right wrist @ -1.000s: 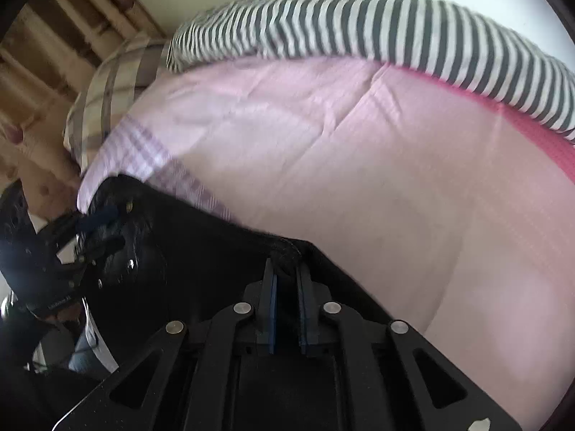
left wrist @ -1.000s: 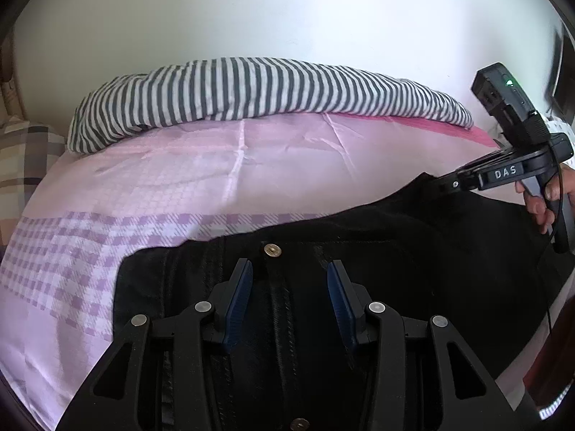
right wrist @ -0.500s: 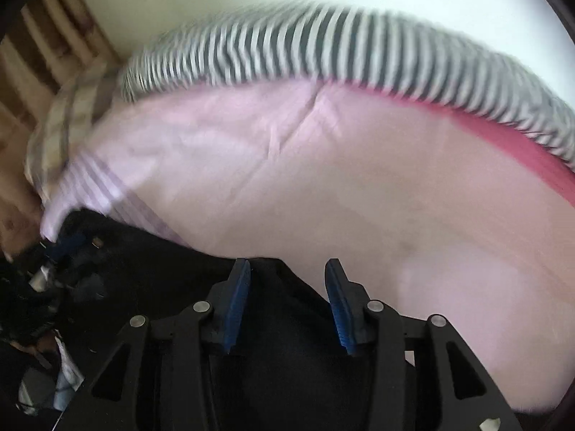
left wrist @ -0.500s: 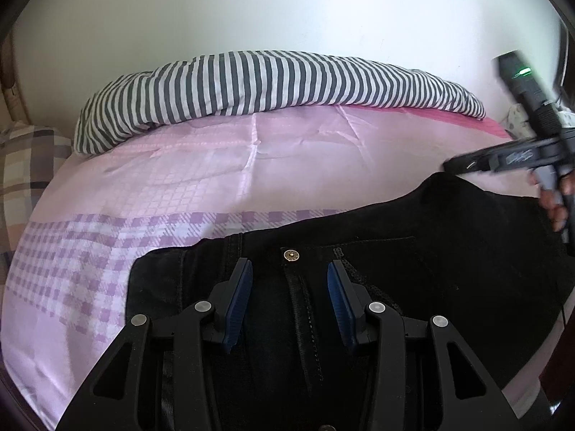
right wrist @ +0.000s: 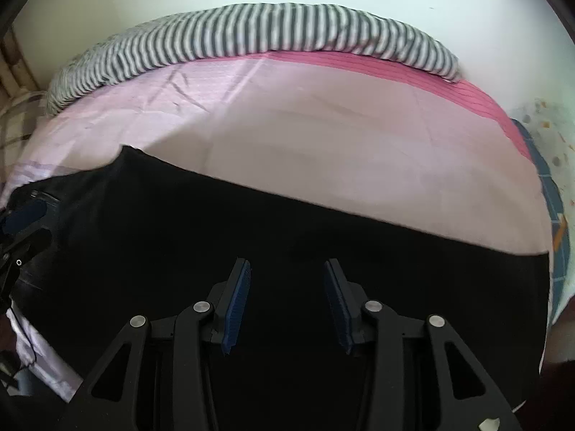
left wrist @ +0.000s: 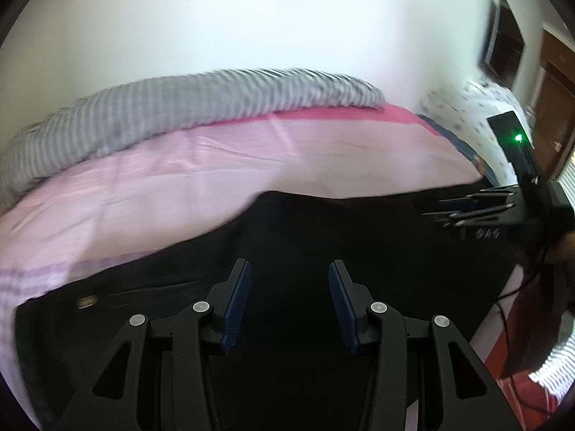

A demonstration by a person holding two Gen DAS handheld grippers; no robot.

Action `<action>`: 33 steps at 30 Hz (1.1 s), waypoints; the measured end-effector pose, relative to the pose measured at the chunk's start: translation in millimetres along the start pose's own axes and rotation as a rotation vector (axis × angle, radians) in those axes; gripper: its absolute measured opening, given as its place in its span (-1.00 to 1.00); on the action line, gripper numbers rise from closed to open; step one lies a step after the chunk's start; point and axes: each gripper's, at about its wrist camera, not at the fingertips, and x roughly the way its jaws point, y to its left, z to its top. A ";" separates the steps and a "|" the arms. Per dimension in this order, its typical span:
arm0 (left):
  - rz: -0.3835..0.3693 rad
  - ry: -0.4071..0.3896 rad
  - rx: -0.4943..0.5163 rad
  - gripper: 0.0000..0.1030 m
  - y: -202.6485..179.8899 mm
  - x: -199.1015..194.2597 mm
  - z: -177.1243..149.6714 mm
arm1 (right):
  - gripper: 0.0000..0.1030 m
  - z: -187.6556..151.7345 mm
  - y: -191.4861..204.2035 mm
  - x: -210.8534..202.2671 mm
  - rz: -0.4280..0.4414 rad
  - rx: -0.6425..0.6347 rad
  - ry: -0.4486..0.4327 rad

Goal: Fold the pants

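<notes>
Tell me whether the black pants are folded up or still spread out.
Spread out. The black pants lie as one long flat band across the pink sheet; no stacked fold shows. Both grippers are open above them.

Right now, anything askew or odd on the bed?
Nothing stands out. The black pants lie flat across the pink sheet, and the striped blanket is bunched along the far edge. Both hand-held grippers, left and right, are open above the pants.
</notes>
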 end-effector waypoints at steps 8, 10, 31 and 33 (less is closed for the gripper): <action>0.019 0.112 -0.006 -0.10 -18.6 32.7 -11.0 | -0.22 -34.3 -64.0 2.0 -0.097 0.112 -0.005; 0.033 0.126 -0.021 -0.10 -14.7 33.6 -16.4 | -0.17 -47.6 -86.7 -3.8 -0.096 0.164 -0.012; 0.043 0.092 -0.017 -0.09 -42.9 11.5 -27.4 | -0.14 -164.1 -259.0 -88.9 -0.087 0.704 -0.125; 0.015 0.066 0.016 -0.09 -60.2 7.3 -22.0 | -0.13 -179.2 -264.1 -96.5 -0.045 0.762 -0.134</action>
